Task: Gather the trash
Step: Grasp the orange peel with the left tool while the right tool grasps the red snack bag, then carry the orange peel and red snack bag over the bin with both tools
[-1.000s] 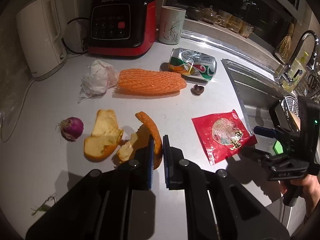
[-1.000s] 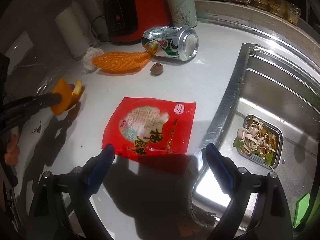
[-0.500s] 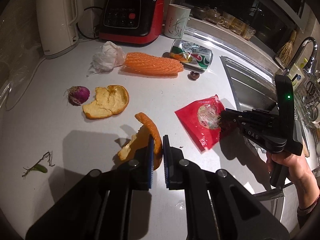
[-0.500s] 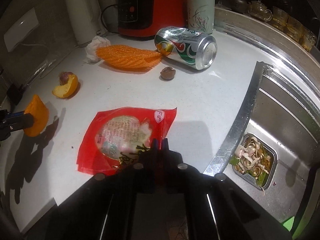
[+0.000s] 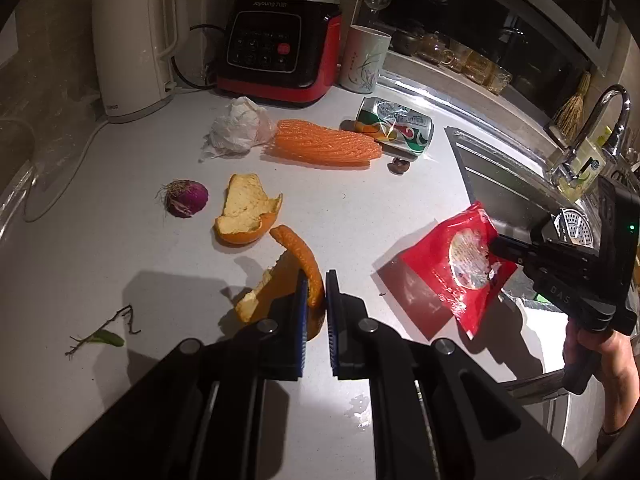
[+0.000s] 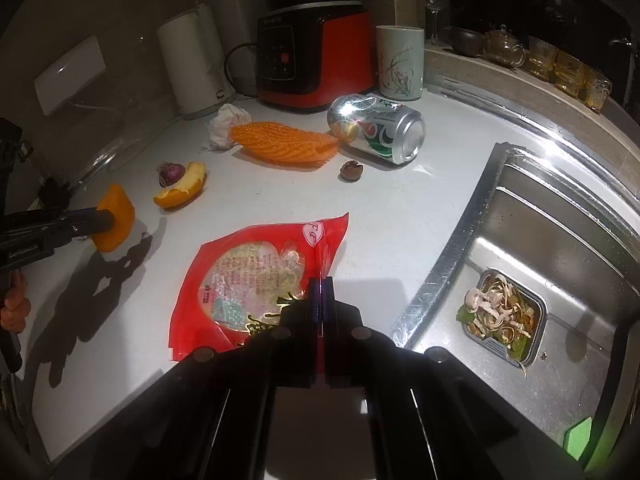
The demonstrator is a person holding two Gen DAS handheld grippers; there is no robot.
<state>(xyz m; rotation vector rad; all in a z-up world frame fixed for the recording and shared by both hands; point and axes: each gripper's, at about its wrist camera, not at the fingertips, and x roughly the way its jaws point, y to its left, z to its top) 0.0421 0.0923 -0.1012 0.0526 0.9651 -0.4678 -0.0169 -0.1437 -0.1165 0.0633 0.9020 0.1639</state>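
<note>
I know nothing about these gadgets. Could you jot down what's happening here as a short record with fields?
Place: white kitchen counter beside a steel sink
Left gripper: shut on a curled orange peel piece
Right gripper: shut on a red plastic snack wrapper, lifted off the counter
Still lying out: second orange peel piece, crushed drink can, orange foam fruit net, crumpled white tissue, purple onion end

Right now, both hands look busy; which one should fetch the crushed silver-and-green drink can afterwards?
Right, probably: the crushed silver-and-green drink can lies nearer the right gripper, by the sink; both must first drop loads.
</note>
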